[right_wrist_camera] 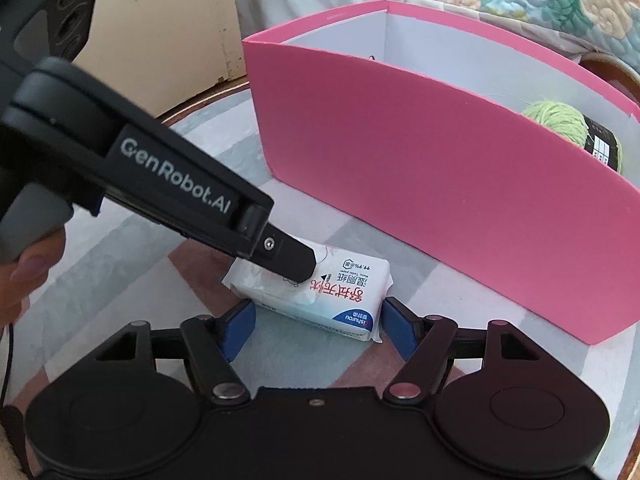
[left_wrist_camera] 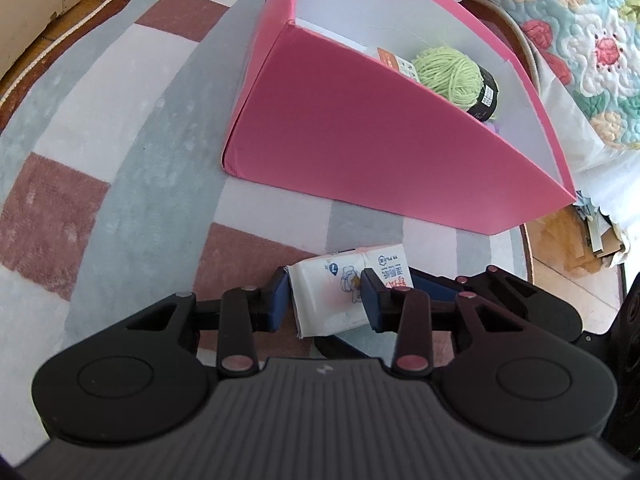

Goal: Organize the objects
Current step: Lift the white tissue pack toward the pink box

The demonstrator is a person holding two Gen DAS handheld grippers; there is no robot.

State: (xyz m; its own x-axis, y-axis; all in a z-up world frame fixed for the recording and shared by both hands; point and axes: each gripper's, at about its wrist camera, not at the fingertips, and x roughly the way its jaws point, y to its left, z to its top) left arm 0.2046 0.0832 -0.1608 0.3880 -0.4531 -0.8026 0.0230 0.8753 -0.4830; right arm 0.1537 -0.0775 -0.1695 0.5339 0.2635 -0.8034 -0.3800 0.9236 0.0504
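One white soft pack of wet wipes (right_wrist_camera: pixel 316 300) lies flat on the rug (left_wrist_camera: pixel 120 160), just in front of the pink box (right_wrist_camera: pixel 440 200), between both pairs of tongs. Wrapper is glossy white with a pale blue band along its near edge, creased at the end seals. Printed on it: large red Chinese characters, smaller dark ones, "99.9%" in small print, and a blue oval brand mark too small to make out; all read upside down in the right wrist view. In the left wrist view a blue round badge with "L" and a small cartoon figure show on the face.

Left gripper (left_wrist_camera: pixel 326 300): jaws narrow, blue pads pressed against both sides of the pack, holding it. Its black side plate reads "GenRobot.AI" in the right wrist view, with a hand (right_wrist_camera: pixel 24 272) on the grey handle at far left.

Right gripper (right_wrist_camera: pixel 318 326): jaws set wide, blue pads standing either side of the pack's near end; the right pad is close by the wrapper corner, the left pad clear of it. No grip.

Pink box is open-topped, white inside, holding a green yarn ball (left_wrist_camera: pixel 448 72) with a black label band, and an orange-and-white carton (left_wrist_camera: pixel 396 62) beside it. Rug is checked grey, white and rust. Floral quilt (left_wrist_camera: pixel 580 40) lies beyond the box.
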